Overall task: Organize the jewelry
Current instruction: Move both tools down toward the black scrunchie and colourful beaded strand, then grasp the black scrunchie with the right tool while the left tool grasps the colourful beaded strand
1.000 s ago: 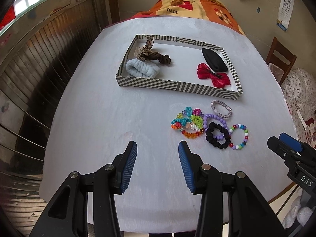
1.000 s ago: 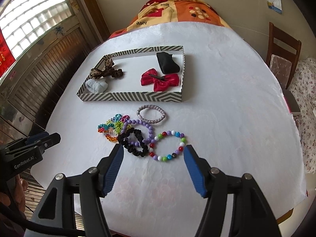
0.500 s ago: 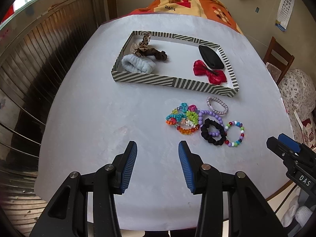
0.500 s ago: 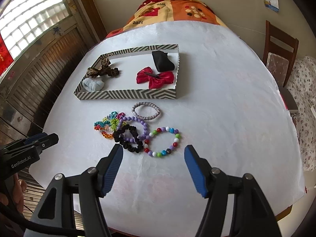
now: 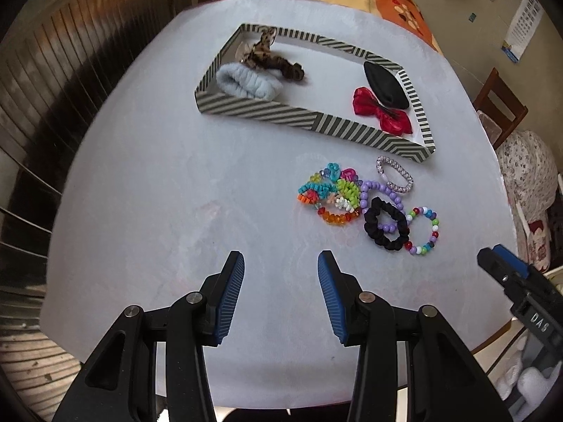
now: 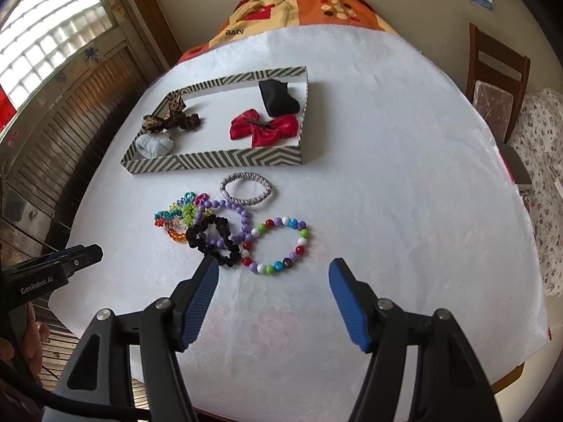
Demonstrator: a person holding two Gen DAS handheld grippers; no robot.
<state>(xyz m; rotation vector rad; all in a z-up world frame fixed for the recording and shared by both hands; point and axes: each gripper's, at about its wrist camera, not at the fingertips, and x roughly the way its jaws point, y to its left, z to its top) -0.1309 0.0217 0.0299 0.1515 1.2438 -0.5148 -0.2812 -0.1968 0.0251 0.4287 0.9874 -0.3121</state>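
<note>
Round table [image 6: 404, 147] under a white cloth; orange patterned blanket [image 6: 309, 3] at the far end, wooden chair [image 6: 496, 66] off to the right side. Striped shallow tray [image 6: 211, 160] sits on the far half of the table. Inside it: pale blue scrunchie [image 6: 154, 144] in the near left corner, leopard-print bow tie [image 6: 169, 116] just behind it, red satin bow [image 6: 264, 128] toward the right, black fabric piece [image 6: 278, 97] in the far right corner, touching the bow's upper edge. In front of the tray, on the bare cloth, lies the loose jewelry in a tight cluster: silver braided bangle [image 6: 246, 189] nearest the tray wall; mixed bright bead bracelets [image 6: 177, 216] heaped at the left; purple bead bracelet [image 6: 232, 223] in the middle, overlapped by a black scrunchie [image 6: 213, 239]; multicolour round-bead bracelet [image 6: 278, 246] at the right, touching the purple one. None of these are in the tray. Right gripper [image 6: 272, 274] hangs low over the near edge of the cluster, blue pads spread wide, nothing between them; its left pad sits just beside the black scrunchie. Left gripper [image 5: 279, 270] is set further left over bare cloth, near the cluster but apart from it, jaws also parted and empty. Each gripper shows at the edge of the other's view.
</note>
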